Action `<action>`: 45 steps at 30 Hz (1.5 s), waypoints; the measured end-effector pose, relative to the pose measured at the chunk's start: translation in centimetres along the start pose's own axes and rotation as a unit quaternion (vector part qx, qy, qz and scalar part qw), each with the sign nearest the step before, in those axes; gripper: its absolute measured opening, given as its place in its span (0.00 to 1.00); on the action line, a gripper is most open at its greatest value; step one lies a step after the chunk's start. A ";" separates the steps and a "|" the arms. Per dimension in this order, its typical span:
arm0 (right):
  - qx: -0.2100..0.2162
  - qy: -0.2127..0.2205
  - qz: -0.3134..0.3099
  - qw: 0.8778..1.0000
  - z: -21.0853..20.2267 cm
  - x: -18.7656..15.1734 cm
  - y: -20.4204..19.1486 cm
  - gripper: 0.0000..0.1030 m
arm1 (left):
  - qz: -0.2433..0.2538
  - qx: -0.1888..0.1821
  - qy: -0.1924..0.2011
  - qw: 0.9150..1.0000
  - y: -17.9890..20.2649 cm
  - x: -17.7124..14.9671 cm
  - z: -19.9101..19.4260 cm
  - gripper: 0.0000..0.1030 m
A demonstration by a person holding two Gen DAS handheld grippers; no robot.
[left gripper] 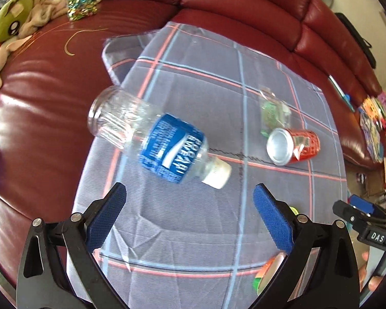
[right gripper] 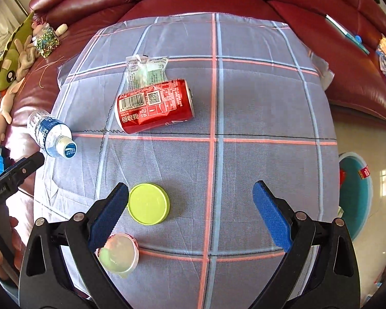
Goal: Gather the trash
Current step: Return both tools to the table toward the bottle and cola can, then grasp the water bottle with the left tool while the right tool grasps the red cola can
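Nearest, low in the right wrist view, the right tongs (right gripper: 190, 200) stand spread and empty over a checked grey cloth (right gripper: 257, 97); a round lime-green plastic lid (right gripper: 148, 204) and clear plastic cup (right gripper: 119, 255) lie by their left finger. The left tongs (left gripper: 189, 200), likewise spread, face a clear blue-labelled plastic bottle (left gripper: 151, 139) at the cloth's left edge, likely next. Farther, centre-frame, a dented red drink can (right gripper: 154, 106) rests against a clear wrapper (right gripper: 145, 70), open cloth to their right.
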State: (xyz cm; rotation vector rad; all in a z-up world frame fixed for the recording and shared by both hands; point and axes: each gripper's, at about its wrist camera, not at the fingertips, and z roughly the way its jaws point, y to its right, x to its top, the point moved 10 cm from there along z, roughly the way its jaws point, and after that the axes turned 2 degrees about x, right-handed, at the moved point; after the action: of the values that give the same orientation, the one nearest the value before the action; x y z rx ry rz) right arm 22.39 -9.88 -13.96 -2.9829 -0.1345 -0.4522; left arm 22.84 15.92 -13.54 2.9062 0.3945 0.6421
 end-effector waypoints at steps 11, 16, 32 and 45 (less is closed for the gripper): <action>0.007 0.001 0.013 1.000 1.8 2.7 -2.1 0.90 | -0.142 0.034 -0.006 0.989 -5.5 4.3 3.3 0.96; 0.005 0.007 0.056 0.998 2.6 4.6 -1.0 0.90 | -0.139 0.038 -0.008 0.990 -4.7 4.9 4.7 0.96; 0.014 0.001 0.125 0.992 7.1 9.1 -0.7 0.90 | 0.039 0.011 -0.032 0.999 3.2 1.1 7.0 0.96; 0.019 -0.039 0.056 0.997 8.3 5.5 -0.9 0.90 | 0.088 0.009 -0.035 0.996 4.7 -0.7 6.8 0.96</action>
State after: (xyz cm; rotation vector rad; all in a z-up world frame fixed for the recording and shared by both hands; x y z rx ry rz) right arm 29.96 -7.49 -20.12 -2.9528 0.0163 -0.3162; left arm 26.18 10.68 -19.04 2.9932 0.1385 0.5597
